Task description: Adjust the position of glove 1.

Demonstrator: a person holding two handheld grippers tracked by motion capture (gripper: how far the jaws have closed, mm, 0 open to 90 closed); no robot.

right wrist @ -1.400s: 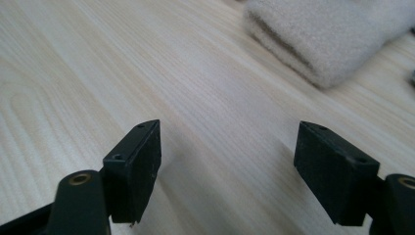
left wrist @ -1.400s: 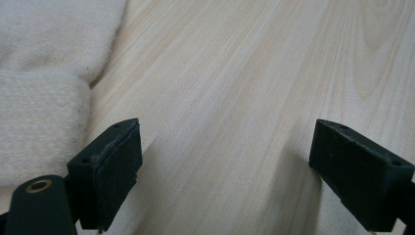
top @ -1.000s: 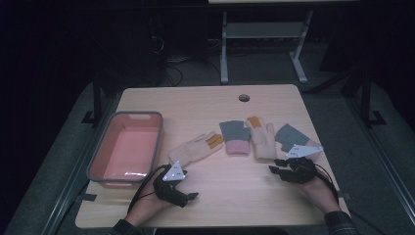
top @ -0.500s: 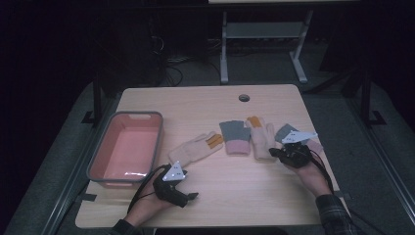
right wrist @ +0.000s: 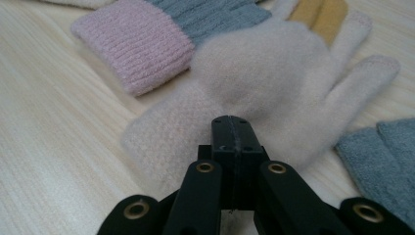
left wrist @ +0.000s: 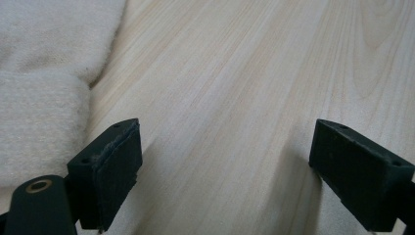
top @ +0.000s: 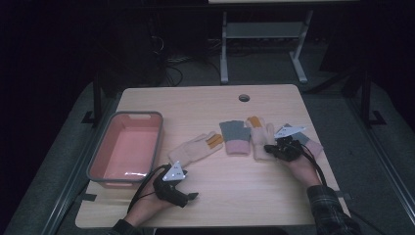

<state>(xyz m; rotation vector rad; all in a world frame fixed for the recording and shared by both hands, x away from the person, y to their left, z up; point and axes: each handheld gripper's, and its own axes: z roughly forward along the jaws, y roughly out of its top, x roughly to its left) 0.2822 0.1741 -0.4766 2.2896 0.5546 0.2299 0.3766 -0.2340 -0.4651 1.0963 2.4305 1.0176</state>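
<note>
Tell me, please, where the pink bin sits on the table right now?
In the high view, the pink bin sits at the table's left edge, left of the cream glove and just beyond the left gripper.

Cream glove with orange fingers, near the right tool – black; grey glove with pink ribbed cuff; another cream glove at left; pink tub, grey rim; pale wood-grain table

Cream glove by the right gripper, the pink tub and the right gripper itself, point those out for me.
cream glove [right wrist: 264, 68]: right gripper view, on its palm.
pink tub [top: 128, 152]: high view, on its floor.
right gripper [right wrist: 237, 128]: right gripper view, jaw tips.
</note>
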